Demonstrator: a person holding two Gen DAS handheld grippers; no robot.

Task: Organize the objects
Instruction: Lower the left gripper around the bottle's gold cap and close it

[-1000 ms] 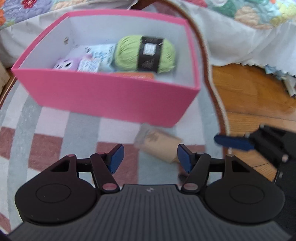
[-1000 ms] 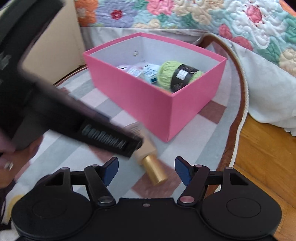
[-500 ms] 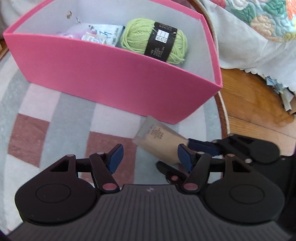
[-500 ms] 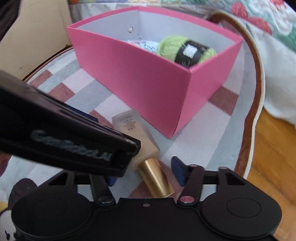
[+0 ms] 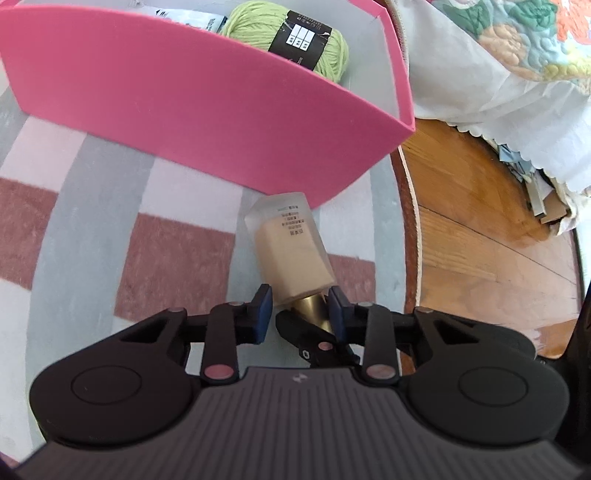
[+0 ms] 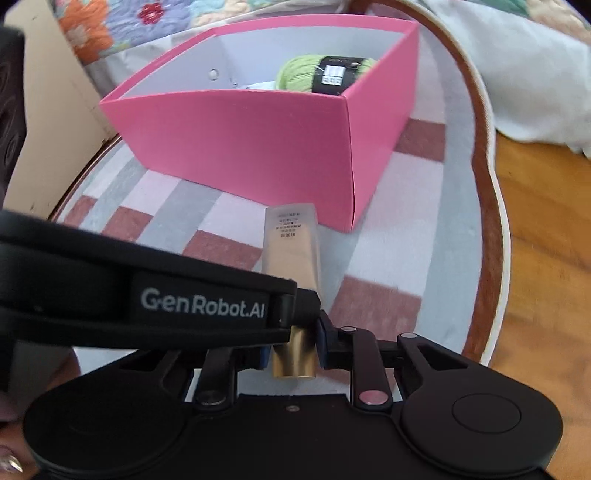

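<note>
A beige foundation bottle (image 5: 291, 251) with a gold cap (image 6: 293, 350) lies on the striped rug just in front of the pink box (image 5: 184, 92). My right gripper (image 6: 293, 347) is shut on the gold cap, one pad on each side. My left gripper (image 5: 301, 306) straddles the bottle's lower body just above the cap; its jaws are closing and the blue pads (image 5: 264, 306) touch the bottle's sides. In the right wrist view the left gripper's black housing (image 6: 166, 306) crosses over the bottle (image 6: 291, 243) and hides its lower half.
The pink box (image 6: 240, 140) holds a green yarn ball (image 5: 295, 33) and some packets. The rug's curved edge (image 5: 406, 221) borders a wood floor (image 5: 480, 240) on the right. A quilted bedspread (image 5: 498, 55) hangs behind. A beige cabinet (image 6: 48, 129) stands at left.
Both grippers came down onto the bottle. The right jaws closed from wide apart onto the gold cap. The left jaws narrowed around the bottle's body.
</note>
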